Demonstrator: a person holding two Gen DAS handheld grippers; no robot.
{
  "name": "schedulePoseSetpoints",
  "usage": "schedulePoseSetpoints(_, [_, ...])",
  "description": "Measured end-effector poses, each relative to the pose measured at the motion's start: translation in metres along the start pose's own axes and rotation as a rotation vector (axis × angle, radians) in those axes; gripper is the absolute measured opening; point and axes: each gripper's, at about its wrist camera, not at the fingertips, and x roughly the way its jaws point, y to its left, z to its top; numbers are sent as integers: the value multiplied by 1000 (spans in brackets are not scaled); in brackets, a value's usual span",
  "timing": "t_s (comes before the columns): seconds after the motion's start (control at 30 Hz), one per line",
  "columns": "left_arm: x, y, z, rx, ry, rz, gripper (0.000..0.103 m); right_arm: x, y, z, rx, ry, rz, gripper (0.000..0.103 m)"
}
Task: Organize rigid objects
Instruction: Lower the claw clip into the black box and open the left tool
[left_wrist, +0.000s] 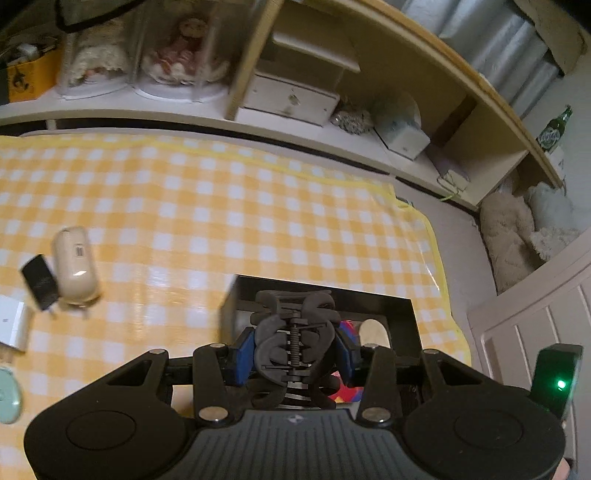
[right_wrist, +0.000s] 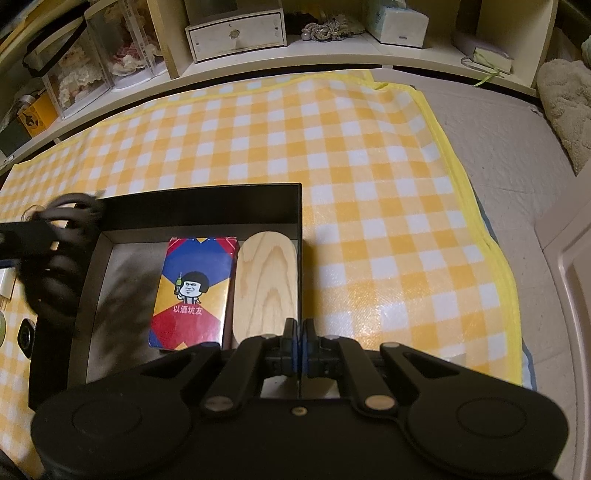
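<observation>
Yellow-checked cloth (right_wrist: 332, 147) over the surface, shelving (right_wrist: 332, 55) behind. Far left, a beige case (left_wrist: 75, 264) and black adapter (left_wrist: 40, 282), edge items cropped. Left gripper (left_wrist: 295, 350) clamps a black hair claw (left_wrist: 295, 332) above the black box (right_wrist: 207, 201), motion-blurred in right view. Box holds a card pack (right_wrist: 192, 291) and wooden oval (right_wrist: 264, 284). Right gripper (right_wrist: 299, 343) fully closed, empty.

Yellow-checked mat (right_wrist: 332, 147) on pale floor (right_wrist: 498, 155) — cluttered cream shelving (right_wrist: 332, 51) behind.
</observation>
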Motion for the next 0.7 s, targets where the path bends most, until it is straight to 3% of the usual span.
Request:
schedulePoseSetpoints(0.37, [41, -22, -10, 83, 0, 157, 45, -2, -2, 0, 17, -11, 12, 3])
schedulePoseSetpoints(0.7, [59, -23, -15, 93, -40, 210, 46, 0, -5, -2, 41, -19, 29, 4])
